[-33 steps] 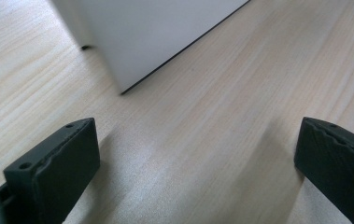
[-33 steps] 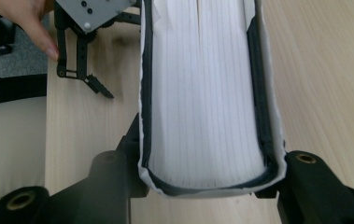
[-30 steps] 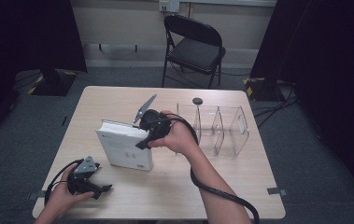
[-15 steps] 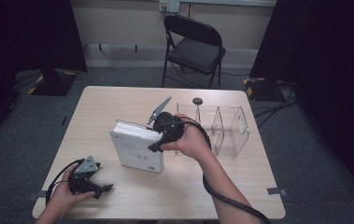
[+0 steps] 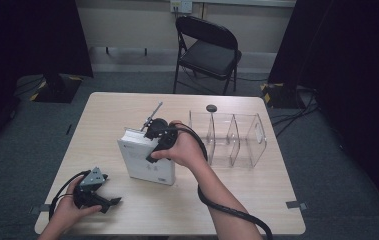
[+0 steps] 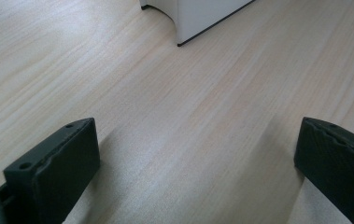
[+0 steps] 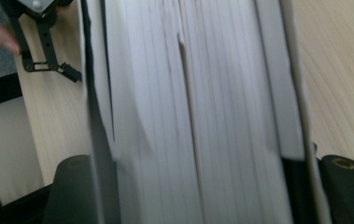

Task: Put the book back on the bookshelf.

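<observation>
A thick white book (image 5: 147,165) stands on its lower edge on the wooden table (image 5: 257,200), left of centre. My right gripper (image 5: 151,150) reaches down over the book's top edge. In the right gripper view the book's page block (image 7: 221,93) sits between the jaws of my right gripper (image 7: 202,186), with its pages loosely fanned. Those jaws have just been opening and no longer squeeze the book. My left gripper (image 5: 108,201) rests low near the table's front left corner. Its jaws stand wide apart over bare wood, seen up close in the left gripper view (image 6: 198,158). A book corner (image 6: 202,18) shows ahead.
A clear plastic divider rack (image 5: 229,140) with several compartments stands just right of the right hand. A small black round object (image 5: 211,108) lies behind it. A black folding chair (image 5: 207,50) stands beyond the table's far edge. The right gripper's cable (image 5: 227,210) trails toward the front edge.
The book has shifted slightly right and now stands more upright on the table. The right gripper's jaws have spread wider around it. The left hand and its gripper have not moved.
</observation>
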